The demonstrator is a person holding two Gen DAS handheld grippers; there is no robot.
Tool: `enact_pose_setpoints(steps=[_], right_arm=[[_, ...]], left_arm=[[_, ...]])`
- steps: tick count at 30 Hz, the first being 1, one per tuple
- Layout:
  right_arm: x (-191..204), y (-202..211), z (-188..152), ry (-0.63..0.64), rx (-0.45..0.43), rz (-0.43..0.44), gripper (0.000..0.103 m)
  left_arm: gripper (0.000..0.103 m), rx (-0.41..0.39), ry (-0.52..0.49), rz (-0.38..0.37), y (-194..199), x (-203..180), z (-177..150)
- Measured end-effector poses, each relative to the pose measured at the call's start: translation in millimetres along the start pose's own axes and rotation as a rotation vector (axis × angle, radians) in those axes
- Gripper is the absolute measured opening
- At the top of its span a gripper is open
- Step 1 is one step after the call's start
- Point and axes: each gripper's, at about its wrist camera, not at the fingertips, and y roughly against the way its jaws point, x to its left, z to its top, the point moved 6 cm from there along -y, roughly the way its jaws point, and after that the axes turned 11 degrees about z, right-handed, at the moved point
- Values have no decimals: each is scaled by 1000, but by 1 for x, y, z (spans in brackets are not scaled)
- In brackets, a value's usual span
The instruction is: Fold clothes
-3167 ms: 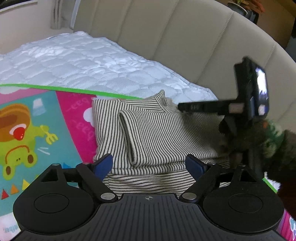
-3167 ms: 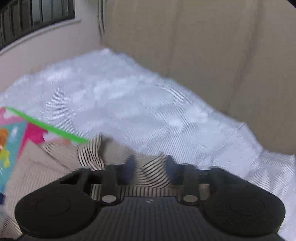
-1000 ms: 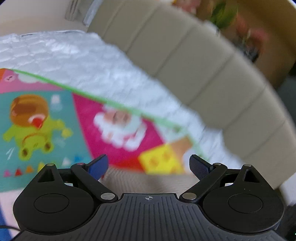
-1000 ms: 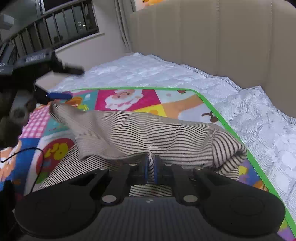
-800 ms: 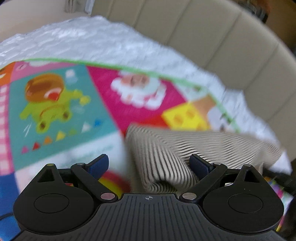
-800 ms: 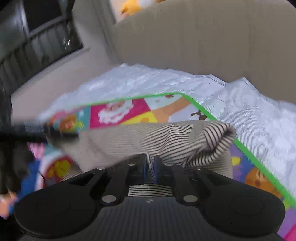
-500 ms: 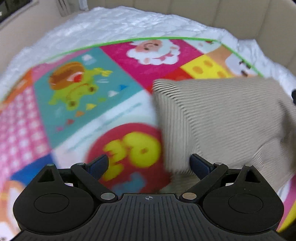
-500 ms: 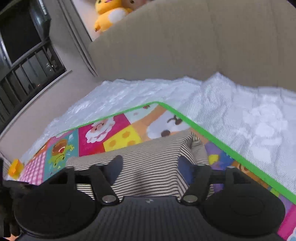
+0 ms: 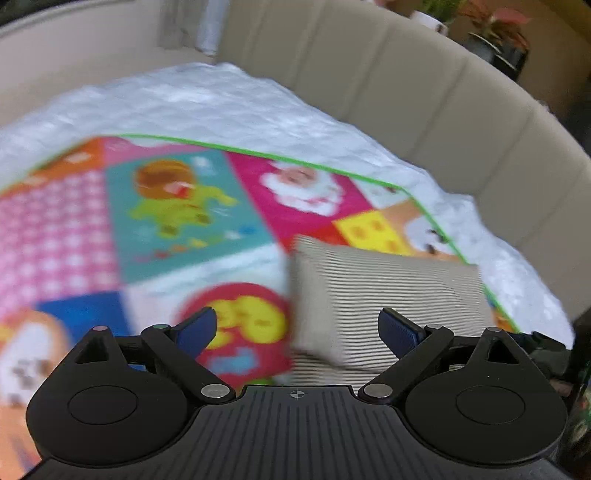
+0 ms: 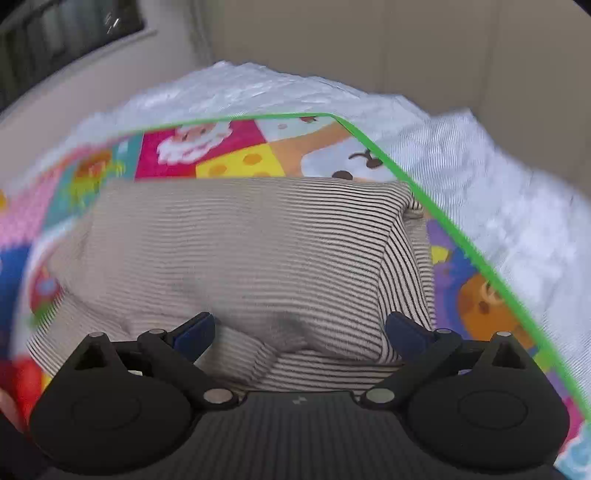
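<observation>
A cream and black striped top lies folded in a thick rectangle on the colourful play mat, near the mat's right corner. In the left wrist view the striped top lies just ahead and to the right. My left gripper is open and empty, above the mat at the top's left edge. My right gripper is open and empty, just above the near edge of the top.
The mat has a green border and lies on a white quilted cover. A beige padded wall curves round the far side. Potted plants stand behind it.
My right gripper let go of the striped top and opened; the top now lies folded on the mat. Both grippers have drawn back a little. My left gripper stayed open.
</observation>
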Motion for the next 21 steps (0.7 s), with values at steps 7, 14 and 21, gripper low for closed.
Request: enact_pose_setpoints(steps=[7, 14, 21], right_arm=[[-16, 46, 19, -153, -238, 46, 99], [-29, 13, 20, -199, -133, 36, 84], [-27, 4, 17, -148, -62, -5, 82]], left_arm=[[94, 110, -74, 12, -65, -35, -22], [82, 164, -72, 3, -94, -29, -33], [72, 89, -36, -32, -79, -27, -19]])
